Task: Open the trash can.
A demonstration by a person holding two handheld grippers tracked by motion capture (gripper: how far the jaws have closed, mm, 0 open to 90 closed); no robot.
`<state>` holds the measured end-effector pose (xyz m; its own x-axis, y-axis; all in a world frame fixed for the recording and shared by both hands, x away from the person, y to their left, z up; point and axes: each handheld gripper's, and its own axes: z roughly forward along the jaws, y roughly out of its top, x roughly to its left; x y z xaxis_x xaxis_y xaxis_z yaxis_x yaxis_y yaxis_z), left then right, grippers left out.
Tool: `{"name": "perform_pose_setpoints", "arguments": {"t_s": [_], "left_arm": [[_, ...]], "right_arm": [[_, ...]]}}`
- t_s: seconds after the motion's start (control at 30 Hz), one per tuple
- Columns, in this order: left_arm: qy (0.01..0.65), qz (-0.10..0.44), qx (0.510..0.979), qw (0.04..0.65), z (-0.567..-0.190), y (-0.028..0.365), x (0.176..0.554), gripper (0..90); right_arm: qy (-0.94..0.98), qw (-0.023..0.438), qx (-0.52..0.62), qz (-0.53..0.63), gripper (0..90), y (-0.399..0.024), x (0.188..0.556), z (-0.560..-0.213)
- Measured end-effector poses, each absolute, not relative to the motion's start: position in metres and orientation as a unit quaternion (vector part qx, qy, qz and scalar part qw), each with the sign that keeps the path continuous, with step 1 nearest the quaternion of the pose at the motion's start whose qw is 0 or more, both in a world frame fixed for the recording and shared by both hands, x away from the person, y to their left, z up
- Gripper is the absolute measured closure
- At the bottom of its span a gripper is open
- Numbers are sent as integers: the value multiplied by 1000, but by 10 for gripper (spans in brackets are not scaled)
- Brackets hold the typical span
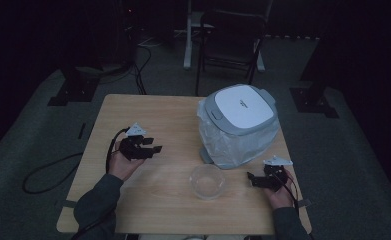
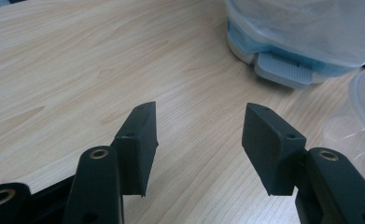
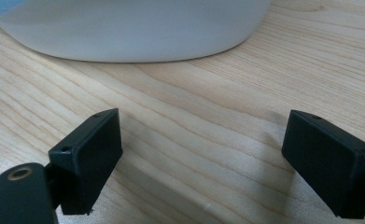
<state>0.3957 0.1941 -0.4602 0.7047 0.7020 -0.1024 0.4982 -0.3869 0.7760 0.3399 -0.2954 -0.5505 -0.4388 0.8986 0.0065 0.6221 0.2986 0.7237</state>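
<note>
While both grippers rest low on table [image 1: 148,210], clear bowl [image 1: 207,181] sits between them, near front edge, just before bagged cooker [image 1: 239,125]. Right gripper [image 1: 253,179] nearer, bowl to its left; jaws wide apart, empty. Left gripper [image 1: 153,146] half open, empty, bowl off to its right.

From above, the room was dim and murky around my pale wooden table [image 1: 148,200]. My gripper cameras were bright, evenly lit; my jaws cast soft shadows, and nearest edges blurred slightly.
</note>
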Motion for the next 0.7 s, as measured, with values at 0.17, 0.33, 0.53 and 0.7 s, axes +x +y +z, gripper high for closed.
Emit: {"name": "perform_pose_setpoints", "arguments": {"t_s": [0.17,0.33,0.53,0.7], "left_arm": [[361,122,824,420,-456,193,397,463],[358,121,824,422,-453,191,398,462],[354,121,823,427,-447,189,400,462],[350,123,822,432,-441,188,401,462]], "right_arm": [[779,206,488,335,113,-295,340,-551],[779,206,488,335,113,-295,340,-551],[779,206,488,335,113,-295,340,-551],[779,206,488,335,113,-295,340,-551]]}}
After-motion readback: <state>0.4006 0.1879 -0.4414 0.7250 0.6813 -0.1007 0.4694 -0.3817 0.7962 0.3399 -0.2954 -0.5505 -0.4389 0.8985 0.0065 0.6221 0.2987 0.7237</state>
